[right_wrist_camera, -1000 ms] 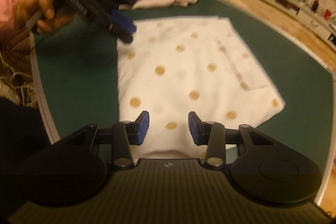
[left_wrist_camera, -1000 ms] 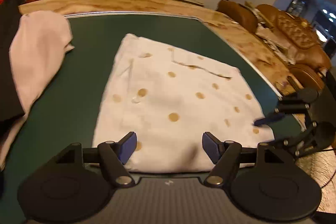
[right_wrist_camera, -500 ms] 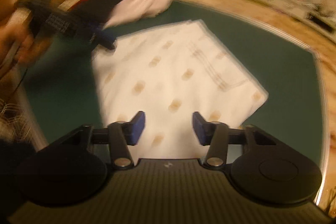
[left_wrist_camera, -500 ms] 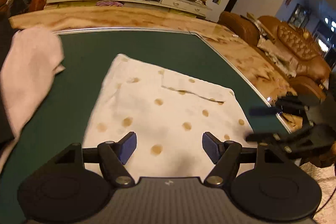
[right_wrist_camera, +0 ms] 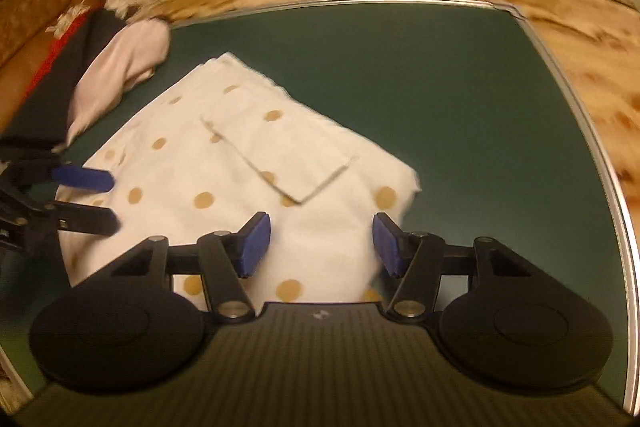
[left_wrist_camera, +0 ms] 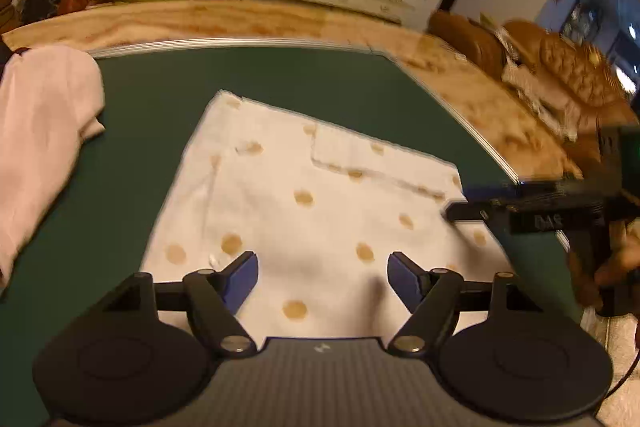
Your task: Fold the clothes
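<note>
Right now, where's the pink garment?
The pink garment lies bunched at the left edge of the green table in the left wrist view, just left of the white spotted cloth; in the right wrist view it sits far left, against dark clothes.

Dim amber light — motion blur (fisheye-bent edges).

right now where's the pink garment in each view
left wrist view: the pink garment lies at the far left edge, draped over the left side of the green table.
right wrist view: the same garment is at upper left, beside a dark cloth.
shared landmark: the white dotted cloth spread flat mid-table; the pink garment sits past its far left corner in both.
</note>
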A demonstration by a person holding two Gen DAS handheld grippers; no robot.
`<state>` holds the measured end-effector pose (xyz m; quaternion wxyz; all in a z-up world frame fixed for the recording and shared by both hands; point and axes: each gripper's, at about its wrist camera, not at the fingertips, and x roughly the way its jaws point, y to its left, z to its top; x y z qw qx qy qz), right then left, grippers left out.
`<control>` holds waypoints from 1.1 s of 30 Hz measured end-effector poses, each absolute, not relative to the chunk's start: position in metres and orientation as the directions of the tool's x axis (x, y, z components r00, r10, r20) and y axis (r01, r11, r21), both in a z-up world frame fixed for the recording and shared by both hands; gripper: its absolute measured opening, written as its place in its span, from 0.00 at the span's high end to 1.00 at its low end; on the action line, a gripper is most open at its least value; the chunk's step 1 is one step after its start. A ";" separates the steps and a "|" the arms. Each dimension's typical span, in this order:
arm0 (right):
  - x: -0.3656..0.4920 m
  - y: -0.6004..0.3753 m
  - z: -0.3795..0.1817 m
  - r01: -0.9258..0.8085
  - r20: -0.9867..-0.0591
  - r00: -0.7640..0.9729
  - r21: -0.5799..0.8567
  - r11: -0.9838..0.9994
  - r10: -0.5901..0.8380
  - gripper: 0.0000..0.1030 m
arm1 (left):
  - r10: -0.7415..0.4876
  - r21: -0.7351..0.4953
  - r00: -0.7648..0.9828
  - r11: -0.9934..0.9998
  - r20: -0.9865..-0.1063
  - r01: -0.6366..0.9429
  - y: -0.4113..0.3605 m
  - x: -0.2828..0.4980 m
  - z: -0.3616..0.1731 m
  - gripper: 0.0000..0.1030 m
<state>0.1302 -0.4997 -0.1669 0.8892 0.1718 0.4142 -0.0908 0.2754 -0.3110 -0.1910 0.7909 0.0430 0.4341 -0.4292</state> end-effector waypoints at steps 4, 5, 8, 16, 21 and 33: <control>0.124 -0.503 -0.156 0.355 -0.754 0.656 0.258 0.899 -0.042 0.37 | -0.632 -0.324 0.274 0.664 -0.725 0.674 -0.322 0.308 -0.192 0.24; 0.127 -0.500 -0.154 0.363 -0.757 0.652 0.256 0.896 -0.048 0.37 | -0.624 -0.327 0.274 0.674 -0.732 0.662 -0.326 0.317 -0.194 0.24; 0.137 -0.492 -0.151 0.401 -0.778 0.624 0.239 0.884 -0.072 0.37 | -0.587 -0.323 0.273 0.710 -0.762 0.626 -0.338 0.340 -0.202 0.24; 0.155 -0.493 -0.148 0.543 -0.835 0.522 0.169 0.823 -0.172 0.37 | -0.534 -0.261 0.290 0.730 -0.794 0.632 -0.364 0.347 -0.180 0.12; 0.166 -0.495 -0.132 0.629 -0.842 0.499 0.190 0.754 -0.203 0.37 | -0.529 -0.268 0.287 0.740 -0.798 0.617 -0.386 0.357 -0.152 0.02; 0.202 -0.497 -0.123 0.755 -0.899 0.392 0.194 0.626 -0.194 0.37 | -0.357 -0.132 0.267 0.784 -0.895 0.606 -0.434 0.379 -0.144 0.00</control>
